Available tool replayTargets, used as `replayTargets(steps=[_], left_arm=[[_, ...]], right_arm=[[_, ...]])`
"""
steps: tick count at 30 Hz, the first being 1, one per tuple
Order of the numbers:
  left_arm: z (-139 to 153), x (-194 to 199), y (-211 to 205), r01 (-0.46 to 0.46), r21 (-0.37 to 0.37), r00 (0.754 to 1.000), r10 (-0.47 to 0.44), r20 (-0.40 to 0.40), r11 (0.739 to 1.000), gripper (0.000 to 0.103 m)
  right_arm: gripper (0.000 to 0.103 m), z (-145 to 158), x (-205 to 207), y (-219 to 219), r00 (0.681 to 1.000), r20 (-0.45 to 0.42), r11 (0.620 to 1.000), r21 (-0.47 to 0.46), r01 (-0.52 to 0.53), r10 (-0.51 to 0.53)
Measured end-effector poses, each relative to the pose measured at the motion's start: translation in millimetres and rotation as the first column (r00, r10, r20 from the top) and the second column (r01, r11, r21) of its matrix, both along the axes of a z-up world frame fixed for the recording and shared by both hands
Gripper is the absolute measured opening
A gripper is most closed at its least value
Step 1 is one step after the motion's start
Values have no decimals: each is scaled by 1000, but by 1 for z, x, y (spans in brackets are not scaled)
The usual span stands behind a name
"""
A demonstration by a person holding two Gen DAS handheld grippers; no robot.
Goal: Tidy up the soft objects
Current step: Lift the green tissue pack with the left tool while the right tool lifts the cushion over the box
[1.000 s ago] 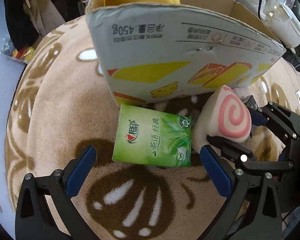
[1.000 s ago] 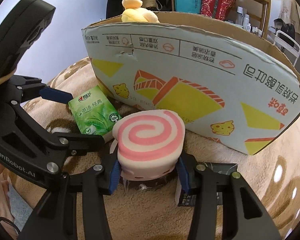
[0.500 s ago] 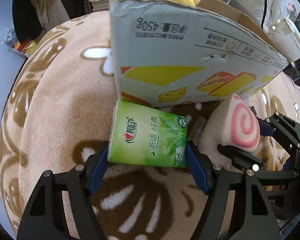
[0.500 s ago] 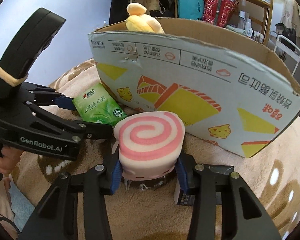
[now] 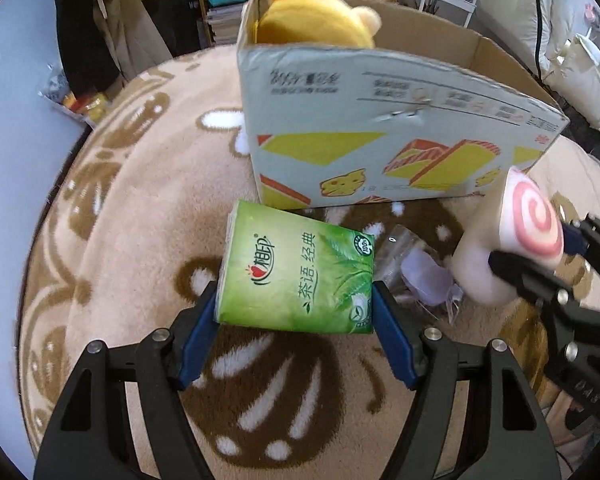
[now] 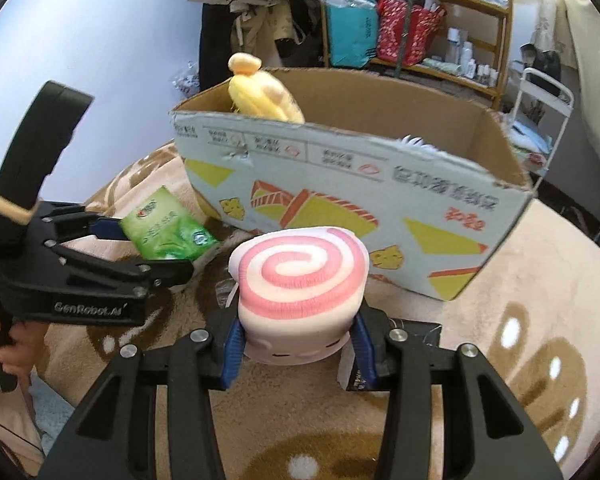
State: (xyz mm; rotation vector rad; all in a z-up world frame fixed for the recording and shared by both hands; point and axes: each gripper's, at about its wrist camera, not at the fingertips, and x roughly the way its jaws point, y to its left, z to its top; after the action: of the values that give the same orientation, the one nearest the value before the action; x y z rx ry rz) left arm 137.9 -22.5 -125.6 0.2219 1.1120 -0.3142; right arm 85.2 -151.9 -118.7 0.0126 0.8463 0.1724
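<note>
Plush blanket, beige w/ brown and white pattern, covers the whole surface under everything. On it stands a cardboard box, open top, printed w/ yellow and orange shapes; printed wall faces both cams. Yellow plush toy sits in the box's left corner, head above the rim.

Left gripper: jaws clenched on a green tissue pack, blue pads pressing its two sides. Its jaws have just been closing, w/ the pack between them. Pack is just in front of the box's near left corner, tilted; whether it's off the blanket or not, can't tell. In the right wrist view the same gripper shows from the side, a person's hand on its handle.

Right gripper: jaws grasping a pink-and-white swirl roll plush at its lower part, spiral face turned up toward the cam. It's held in front of the box's printed wall, to the right of the tissue pack, apart from it.

Crumpled clear plastic wrapper lies on the blanket btw pack and roll plush.
</note>
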Motion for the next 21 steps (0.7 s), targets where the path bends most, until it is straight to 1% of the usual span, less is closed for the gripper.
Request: replayTargets(steps=[3,5,10,14,17,21], left_arm=[[10,-18,-6,10,19,999,-11,51,1000,72],[17,-23,-8,21,23,996,-23,84,1000,72],[42,-43,-7,16,11,982,-18,188,1000,72],[68,-56,-7,14,-23,953,-6,303,1000,72],[88,-71,-7,16,-43,921,2,388,999,72],[110,-87,-10,16,-53,881,11,473,998,72]], right_arm=[[48,10,-5,-3,999,34,999,-18,34,-34],[48,16,-9,-6,997,54,998,-24,56,-55],[48,35,-17,-18,990,101,995,-14,97,-95],[48,51,-25,-28,981,147,992,-4,130,-128],[48,65,-33,-38,971,184,988,19,151,-152],[48,82,-38,-48,958,228,985,35,172,-175]])
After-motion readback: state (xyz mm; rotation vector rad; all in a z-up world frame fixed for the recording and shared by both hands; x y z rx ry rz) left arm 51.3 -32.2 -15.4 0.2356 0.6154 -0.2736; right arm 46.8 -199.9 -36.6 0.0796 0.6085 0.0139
